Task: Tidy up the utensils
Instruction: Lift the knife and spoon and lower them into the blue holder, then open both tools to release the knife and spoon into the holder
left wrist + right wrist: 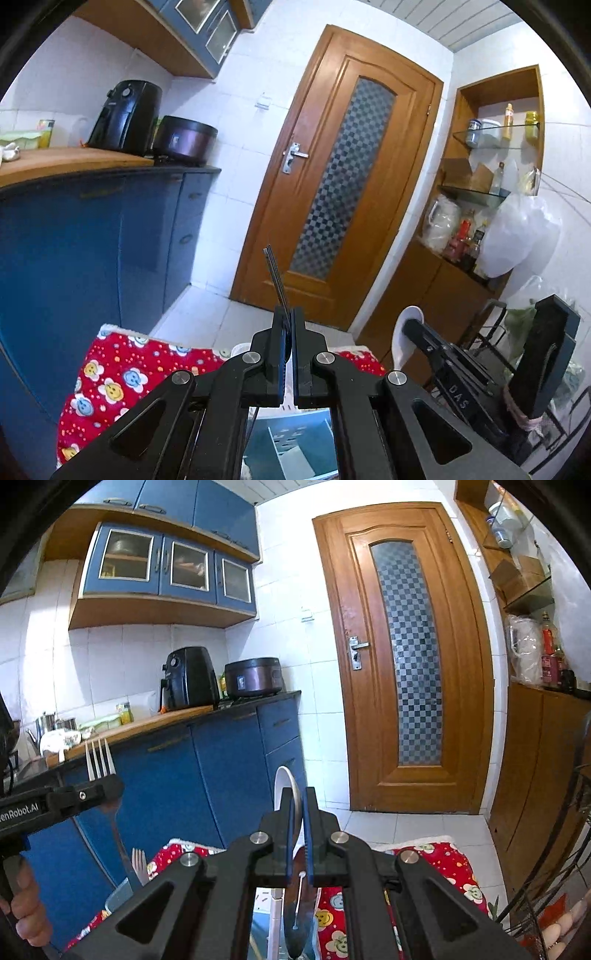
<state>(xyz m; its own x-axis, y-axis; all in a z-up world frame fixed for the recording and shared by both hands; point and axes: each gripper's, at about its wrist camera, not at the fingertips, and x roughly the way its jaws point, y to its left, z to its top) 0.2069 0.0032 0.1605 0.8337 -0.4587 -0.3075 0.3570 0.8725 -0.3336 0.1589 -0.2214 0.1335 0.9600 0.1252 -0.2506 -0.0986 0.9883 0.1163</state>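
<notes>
A table is covered by a red cloth (122,373) printed with flower faces, seen just below and beyond the closed jaws in both wrist views. On the cloth, directly beneath the jaws, a white-and-blue compartmented utensil organizer (295,443) is seen, its far edge hidden.

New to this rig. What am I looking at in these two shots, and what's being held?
No robot arm here: a person carries a pair of hand-held tongs in each hand, with a fisheye camera on each looking along its fingers. The left-camera picture shows the left tongs shut on a fork, seen edge-on; the right tongs appear at its right edge. The right-camera picture shows the right tongs shut on a white spoon; the left tongs and the fork's tines show at its left. Below lies a red patterned cloth with a tray partly hidden by the tongs.
</notes>
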